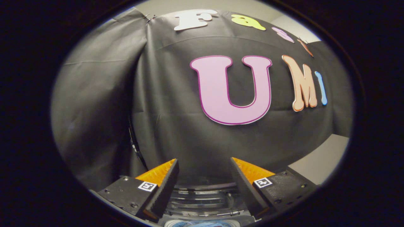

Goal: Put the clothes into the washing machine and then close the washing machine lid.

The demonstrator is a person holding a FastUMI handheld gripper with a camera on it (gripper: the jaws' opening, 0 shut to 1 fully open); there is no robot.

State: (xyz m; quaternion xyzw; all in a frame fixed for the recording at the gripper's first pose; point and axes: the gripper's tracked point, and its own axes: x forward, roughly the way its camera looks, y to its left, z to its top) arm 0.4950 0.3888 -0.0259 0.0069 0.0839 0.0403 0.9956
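My gripper (204, 161) is open, its two fingers spread wide with nothing between them. It points at the booth's black cloth wall (176, 104). Low between the fingers shows a clear, curved plastic part (203, 197), seemingly the washing machine's lid or rim, seen from above. Below it, at the base of the fingers, a bit of bluish round surface (202, 223) peeks out; I cannot tell what it is. No clothes are held.
The black cloth hangs close ahead, with a fold and a dark cable (134, 143) running down beyond the left finger. A pale wall and floor strip (318, 160) shows beyond the right finger.
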